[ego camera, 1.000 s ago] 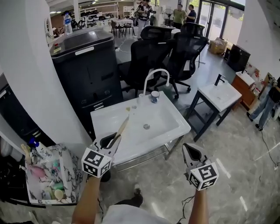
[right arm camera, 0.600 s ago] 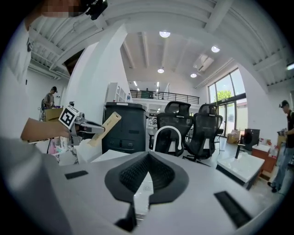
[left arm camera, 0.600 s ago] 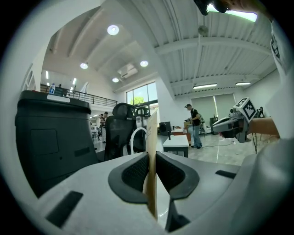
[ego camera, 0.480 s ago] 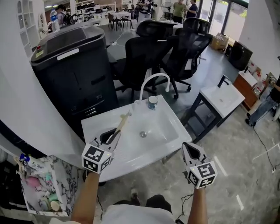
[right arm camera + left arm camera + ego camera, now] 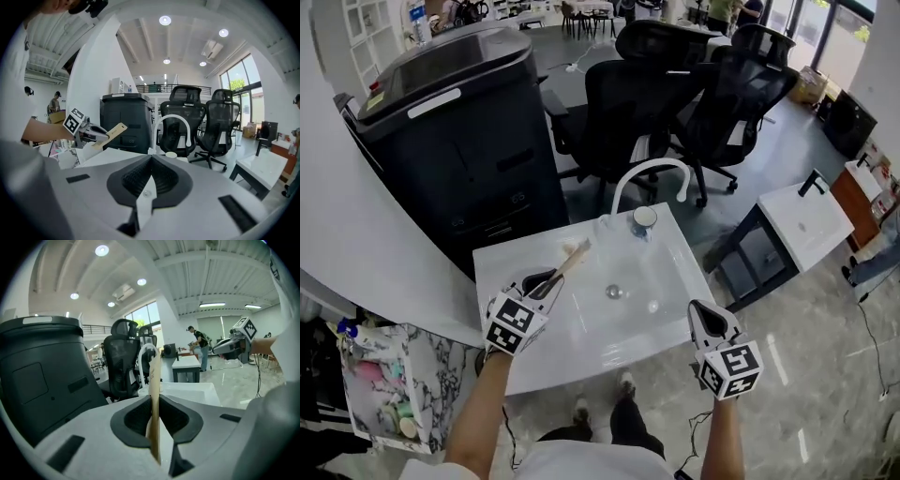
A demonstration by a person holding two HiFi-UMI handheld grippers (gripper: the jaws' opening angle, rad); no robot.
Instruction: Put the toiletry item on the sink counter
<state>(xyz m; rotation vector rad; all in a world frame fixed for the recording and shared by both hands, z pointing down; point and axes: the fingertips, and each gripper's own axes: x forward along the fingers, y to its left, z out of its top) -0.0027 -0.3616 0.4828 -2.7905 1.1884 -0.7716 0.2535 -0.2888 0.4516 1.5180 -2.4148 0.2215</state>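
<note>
A long flat tan toiletry pack [image 5: 570,261] sticks out of my left gripper [image 5: 549,282], which is shut on its lower end. It hangs over the left rim of the white sink counter [image 5: 512,349], its tip reaching toward the basin. In the left gripper view the pack [image 5: 154,376] stands edge-on between the pads. The right gripper view shows the same pack [image 5: 111,133] slanting up from the left gripper [image 5: 96,132]. My right gripper [image 5: 704,315] is shut with nothing in it, just off the sink's right front corner; its jaws [image 5: 151,161] meet at the tips.
A white curved faucet [image 5: 649,172] and a lidded cup [image 5: 644,221] stand at the sink's back edge. A tall black machine [image 5: 455,122] is behind on the left, with office chairs [image 5: 661,89] beyond. A marble-topped cart [image 5: 375,380] is at lower left and a second sink [image 5: 804,210] at right.
Both grippers have come forward to the sink, which now lies right under them. The tan pack stays in the left gripper and now reaches over the counter's left part.
</note>
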